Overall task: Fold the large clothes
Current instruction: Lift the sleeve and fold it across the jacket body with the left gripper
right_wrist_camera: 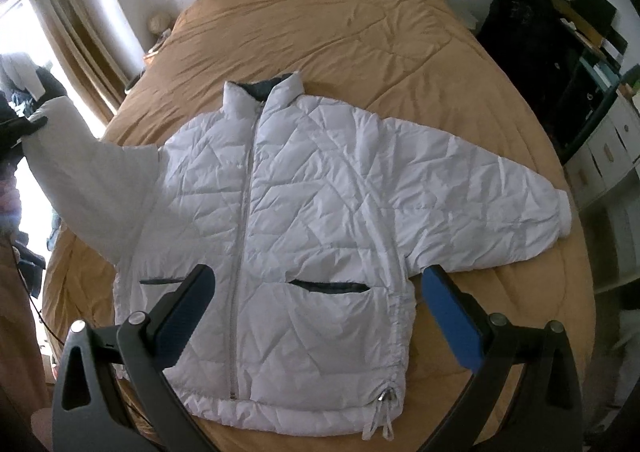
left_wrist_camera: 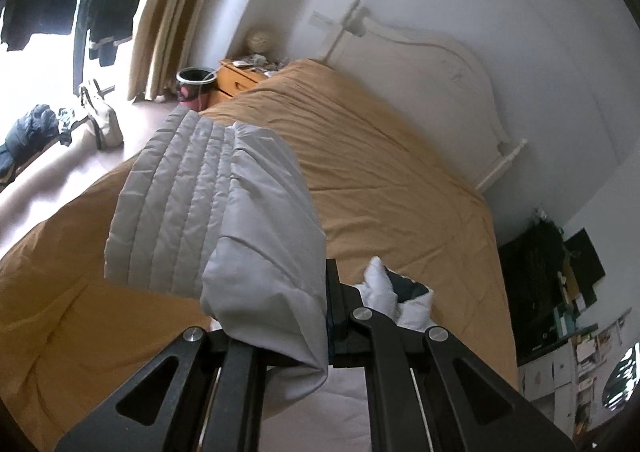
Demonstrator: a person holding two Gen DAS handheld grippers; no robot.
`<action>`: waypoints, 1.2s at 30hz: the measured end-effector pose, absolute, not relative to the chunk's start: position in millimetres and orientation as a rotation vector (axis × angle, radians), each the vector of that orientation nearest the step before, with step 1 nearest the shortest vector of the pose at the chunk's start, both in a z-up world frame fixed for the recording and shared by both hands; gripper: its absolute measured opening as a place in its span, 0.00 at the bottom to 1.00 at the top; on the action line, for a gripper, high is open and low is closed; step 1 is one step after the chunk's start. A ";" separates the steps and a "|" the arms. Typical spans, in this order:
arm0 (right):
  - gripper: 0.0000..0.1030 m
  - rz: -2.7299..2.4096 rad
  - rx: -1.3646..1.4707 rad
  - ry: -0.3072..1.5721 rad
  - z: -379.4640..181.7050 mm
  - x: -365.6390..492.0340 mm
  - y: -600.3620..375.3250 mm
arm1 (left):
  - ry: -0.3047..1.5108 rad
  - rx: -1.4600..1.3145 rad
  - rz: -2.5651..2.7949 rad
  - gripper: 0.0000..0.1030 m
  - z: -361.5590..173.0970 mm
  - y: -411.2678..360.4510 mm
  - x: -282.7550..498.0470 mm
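Observation:
A white quilted puffer jacket (right_wrist_camera: 304, 203) lies face up, zipped, on the bed's tan cover (right_wrist_camera: 320, 31), collar toward the headboard. Its right sleeve (right_wrist_camera: 480, 195) lies flat, stretched toward the bed's right edge. Its left sleeve (right_wrist_camera: 88, 175) is lifted off the bed. My left gripper (left_wrist_camera: 326, 316) is shut on that sleeve's cuff (left_wrist_camera: 224, 211) and holds it in the air; it also shows at the left edge of the right wrist view (right_wrist_camera: 24, 131). My right gripper (right_wrist_camera: 316, 312) is open and empty, hovering above the jacket's hem and pockets.
A white headboard (left_wrist_camera: 432, 63) stands at the bed's far end. A wooden nightstand (left_wrist_camera: 236, 79) and a bin (left_wrist_camera: 192, 85) stand left of the bed by the curtains. Dark shelves with clutter (right_wrist_camera: 560, 35) stand on the right. Clothes and shoes (left_wrist_camera: 60, 127) lie on the floor.

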State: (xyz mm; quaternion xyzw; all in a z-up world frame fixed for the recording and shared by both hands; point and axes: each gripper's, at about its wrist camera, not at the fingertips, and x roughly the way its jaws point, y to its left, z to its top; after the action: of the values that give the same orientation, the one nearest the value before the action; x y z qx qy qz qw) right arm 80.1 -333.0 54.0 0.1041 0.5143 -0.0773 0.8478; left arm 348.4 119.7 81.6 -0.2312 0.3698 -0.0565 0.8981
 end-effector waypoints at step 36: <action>1.00 -0.277 0.512 1.111 -57.8 -8.8 -489.8 | 1.067 0.092 -0.185 0.06 -209.3 -310.1 285.3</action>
State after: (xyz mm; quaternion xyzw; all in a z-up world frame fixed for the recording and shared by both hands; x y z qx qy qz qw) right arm -8.8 -489.8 -57.8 0.2394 0.5199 -0.1296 0.8097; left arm 285.3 -310.1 -209.3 0.0439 0.5074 -0.0881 0.8561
